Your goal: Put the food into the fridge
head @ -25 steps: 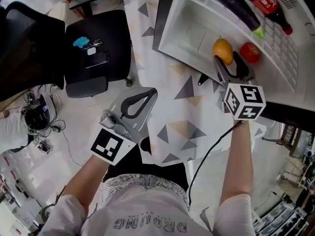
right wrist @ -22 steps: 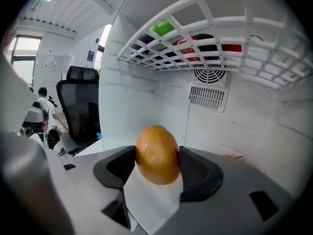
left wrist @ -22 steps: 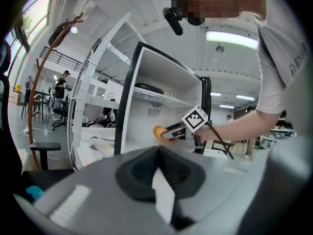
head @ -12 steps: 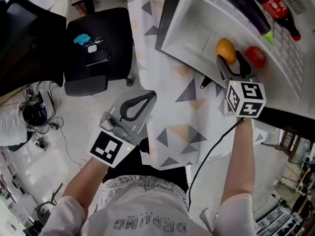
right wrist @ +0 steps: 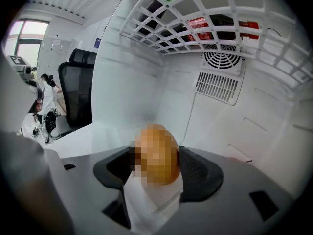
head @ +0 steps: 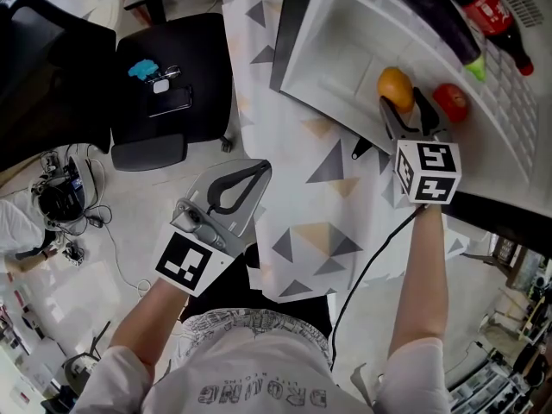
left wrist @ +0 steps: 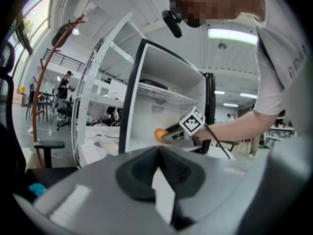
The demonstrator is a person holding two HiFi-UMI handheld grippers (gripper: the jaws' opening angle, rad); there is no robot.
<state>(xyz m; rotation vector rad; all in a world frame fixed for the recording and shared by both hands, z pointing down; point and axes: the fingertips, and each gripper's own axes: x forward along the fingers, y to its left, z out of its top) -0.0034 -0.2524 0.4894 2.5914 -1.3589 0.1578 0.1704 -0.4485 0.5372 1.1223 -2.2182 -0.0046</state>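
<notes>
- Forearms are stretched forward from the body. The right one is reached further, up to the open fridge (head: pixel 345 50), and the left one is held lower and well apart from it.
- The right gripper (head: pixel 410 110) is pointed into the fridge's lower compartment. Its marker cube is seen just outside the front edge, and its jaws are closed on the orange (right wrist: pixel 156 153), with a dark pad pressed to each side of the fruit.
- The orange (head: pixel 393 87) is held at the jaw tips, inside the compartment and just past its front edge.
- The left gripper (head: pixel 259 164) is tilted toward the fridge, with its jaws brought together and nothing held between them.
- The left gripper is held above the left edge of the triangle-patterned sheet (head: pixel 319 197) spread on the floor.
- A black chair (head: pixel 185 67) is seen to the left, well apart from both grippers.
- A dark cable (head: pixel 371 266) is trailed from the right gripper down past the right forearm.
- White floor and side walls are seen round the orange in the right gripper view. The back wall with its vent grilles (right wrist: pixel 222 60) is seen well beyond the fruit.
- A white wire shelf (head: pixel 509 93) is seen above the orange, with a dark eggplant (head: pixel 427 11) and a red-labelled cola bottle (head: pixel 487 11) lying on it.
- A red round fruit (head: pixel 450 102) is seen just beside the right gripper's jaws. Whether it lies on the shelf or below it cannot be told.
</notes>
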